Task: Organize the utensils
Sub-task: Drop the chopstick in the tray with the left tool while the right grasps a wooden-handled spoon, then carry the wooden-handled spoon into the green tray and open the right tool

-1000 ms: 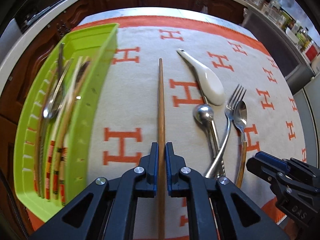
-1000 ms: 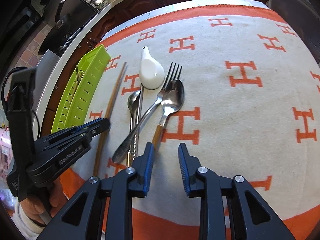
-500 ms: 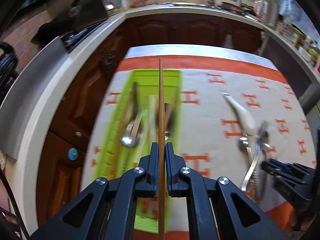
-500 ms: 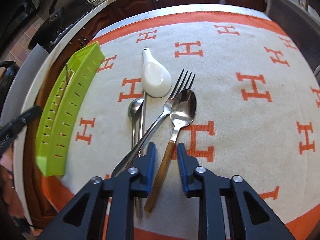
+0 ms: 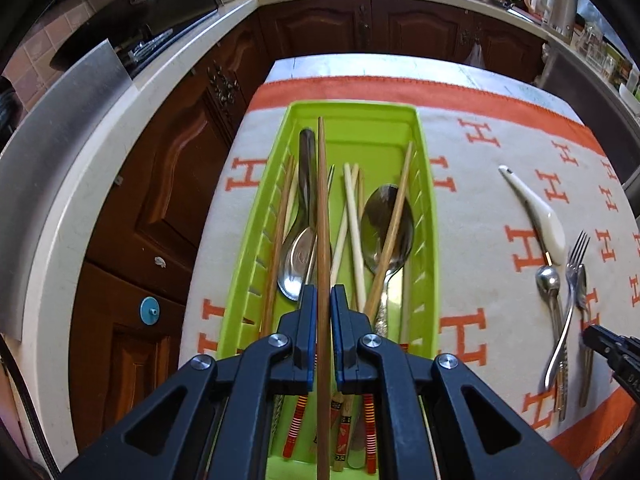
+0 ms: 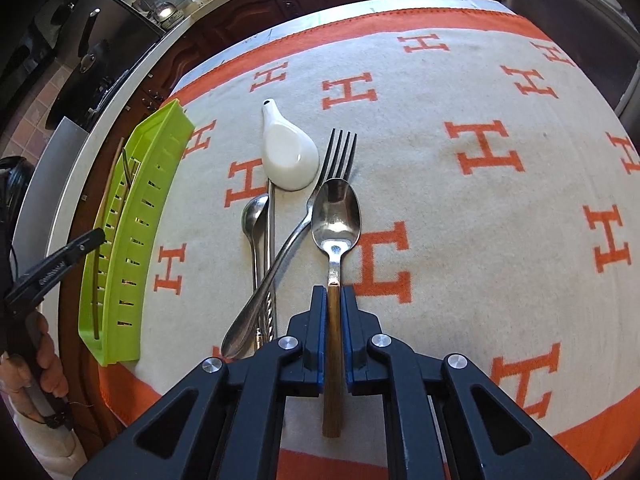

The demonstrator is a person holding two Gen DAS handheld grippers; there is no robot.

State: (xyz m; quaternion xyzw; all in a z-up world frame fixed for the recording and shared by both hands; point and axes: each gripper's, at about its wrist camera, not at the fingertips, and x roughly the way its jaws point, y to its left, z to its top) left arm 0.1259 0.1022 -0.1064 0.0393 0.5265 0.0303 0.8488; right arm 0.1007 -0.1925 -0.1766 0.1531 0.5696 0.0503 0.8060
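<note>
- The left gripper (image 5: 324,300) is clamped on a brown wooden chopstick (image 5: 322,208), its blue pads pressed against the shaft on both sides.
- That chopstick hangs over the green utensil tray (image 5: 426,200), running along the tray's length, with its tip toward the tray's far end wall.
- Inside the tray lie several pale and brown chopsticks, some with red-and-yellow striped ends, and two metal spoons (image 5: 386,232).
- One brown chopstick in the tray lies slantwise across the bowl of the larger spoon.
- The right gripper (image 6: 334,300) has just been closing; its pads now press on the wooden handle of a metal spoon (image 6: 336,216), with the handle between them.
- This wooden-handled spoon lies on the cloth well apart from the tray, on the side away from the counter edge, bowl pointing away from the gripper.
- Between that spoon and the tray lie a metal fork (image 6: 296,232), a small metal spoon (image 6: 253,216) and a white ceramic soup spoon (image 6: 288,156).
- The fork's handle crosses slantwise over the small spoon's handle; its tines sit just beside the ceramic spoon's bowl.
- Everything rests on a cream cloth (image 6: 480,80) with orange H marks and an orange border; the tray sits at the cloth's edge nearest the dark wooden cabinets (image 5: 176,184).
- A person's hand (image 6: 46,364) holds the left gripper's handle beside the tray.
</note>
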